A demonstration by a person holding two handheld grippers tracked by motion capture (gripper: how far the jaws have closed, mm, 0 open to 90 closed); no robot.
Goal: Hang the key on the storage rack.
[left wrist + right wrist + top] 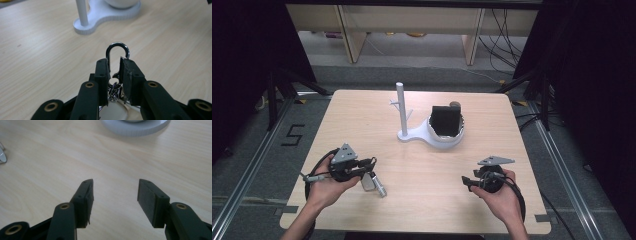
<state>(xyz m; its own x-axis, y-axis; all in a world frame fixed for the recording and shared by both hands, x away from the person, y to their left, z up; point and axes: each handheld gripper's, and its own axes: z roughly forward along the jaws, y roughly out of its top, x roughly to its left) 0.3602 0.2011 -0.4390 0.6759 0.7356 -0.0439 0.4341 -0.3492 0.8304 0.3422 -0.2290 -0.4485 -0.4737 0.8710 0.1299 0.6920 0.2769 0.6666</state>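
One carabiner (117, 51) in left gripper (115, 67); perhaps several rings; one stand (432, 131).

Looks like lab or test room — not home. Light wood table (422, 200) stands alone inside dark-curtained bay. Metal floor rails (557, 155) run along both sides, grey carpet between. Black tape marks on floor (293, 135), shaped like digit. Loose cables (504, 35) trail at back right — plain pale furniture legs (353, 35) behind.

Silver clip (117, 51) in black left claw (115, 65); white stand (430, 131) w/ black insert (pale woodgrain table (362, 115)).
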